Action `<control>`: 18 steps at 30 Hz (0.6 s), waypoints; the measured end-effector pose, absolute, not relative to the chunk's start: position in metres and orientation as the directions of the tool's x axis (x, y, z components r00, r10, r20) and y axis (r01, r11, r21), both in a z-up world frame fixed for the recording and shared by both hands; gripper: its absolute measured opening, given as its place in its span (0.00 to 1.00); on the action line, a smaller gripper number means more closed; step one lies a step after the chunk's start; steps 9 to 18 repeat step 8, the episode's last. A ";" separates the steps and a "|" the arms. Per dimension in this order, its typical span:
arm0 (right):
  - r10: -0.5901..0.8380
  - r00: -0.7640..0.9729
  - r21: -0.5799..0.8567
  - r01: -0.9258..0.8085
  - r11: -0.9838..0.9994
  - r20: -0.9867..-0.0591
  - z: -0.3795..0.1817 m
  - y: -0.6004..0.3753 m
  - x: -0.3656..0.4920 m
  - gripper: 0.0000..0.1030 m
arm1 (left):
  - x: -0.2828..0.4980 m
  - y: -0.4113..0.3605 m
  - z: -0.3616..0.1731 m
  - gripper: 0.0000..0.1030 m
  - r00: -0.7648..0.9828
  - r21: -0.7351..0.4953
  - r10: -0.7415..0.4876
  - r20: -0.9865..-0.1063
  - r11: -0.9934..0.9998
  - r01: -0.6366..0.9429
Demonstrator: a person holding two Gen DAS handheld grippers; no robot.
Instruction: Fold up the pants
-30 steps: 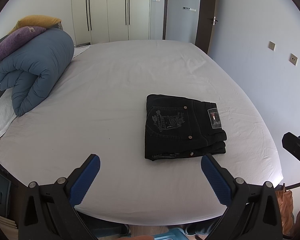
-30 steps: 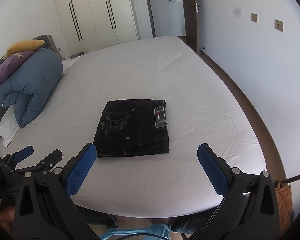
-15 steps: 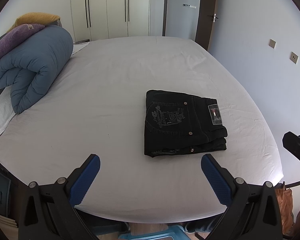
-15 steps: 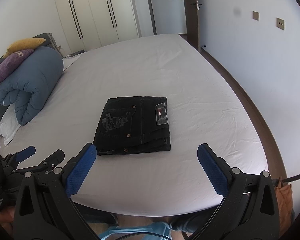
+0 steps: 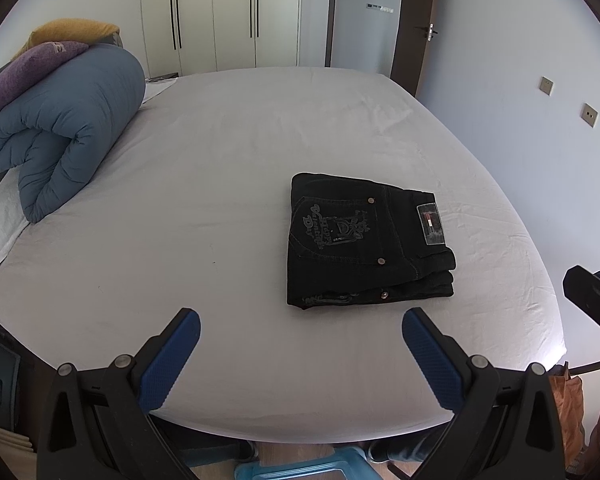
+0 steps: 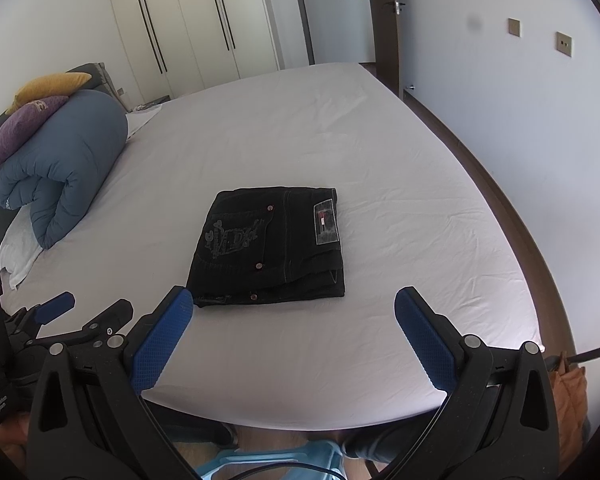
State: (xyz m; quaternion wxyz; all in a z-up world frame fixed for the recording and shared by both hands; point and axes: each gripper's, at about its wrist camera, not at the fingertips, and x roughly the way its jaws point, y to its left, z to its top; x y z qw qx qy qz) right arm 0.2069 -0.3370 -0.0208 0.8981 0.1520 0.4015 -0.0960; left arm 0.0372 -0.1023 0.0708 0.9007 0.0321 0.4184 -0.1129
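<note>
The black denim pants (image 5: 366, 242) lie folded into a compact rectangular stack on the white-sheeted bed (image 5: 228, 184), toward its near right part. The top face shows a back pocket with pale embroidered lettering (image 5: 332, 226), copper rivets, and a small rectangular brand patch (image 5: 430, 224) near the waistband on the right. The layered folded edges face the near side of the bed.

The left gripper (image 5: 300, 344) hangs over the near edge of the bed with its blue-padded fingers (image 5: 170, 356) spread wide apart and nothing between them. It sits short of the pants and does not touch them. The right gripper (image 6: 294, 322) is likewise held above the near edge, its blue-padded fingers (image 6: 424, 336) spread wide and holding nothing; the pants lie just beyond the gap between them, apart from both pads. In the right wrist view the left gripper appears at the lower left (image 6: 56, 320).

At the far left of the bed rests a rolled blue quilt (image 5: 68, 136), with a purple pillow (image 5: 20, 76) and a mustard-yellow pillow (image 5: 72, 30) stacked behind it. White wardrobe doors with dark vertical handles (image 5: 216, 12) stand beyond the bed.
</note>
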 end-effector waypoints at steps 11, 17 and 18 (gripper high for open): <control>-0.040 0.650 0.204 0.295 0.933 -0.759 -0.027 -0.339 0.209 1.00 | 0.040 -0.107 0.070 1.00 0.631 -0.017 -0.171 -0.757 0.970 0.242; -0.040 0.650 0.204 0.295 0.933 -0.759 -0.027 -0.339 0.209 1.00 | 0.040 -0.107 0.070 1.00 0.631 -0.017 -0.171 -0.757 0.970 0.242; -0.040 0.650 0.204 0.295 0.933 -0.759 -0.027 -0.339 0.209 1.00 | 0.040 -0.107 0.070 1.00 0.631 -0.017 -0.171 -0.757 0.970 0.242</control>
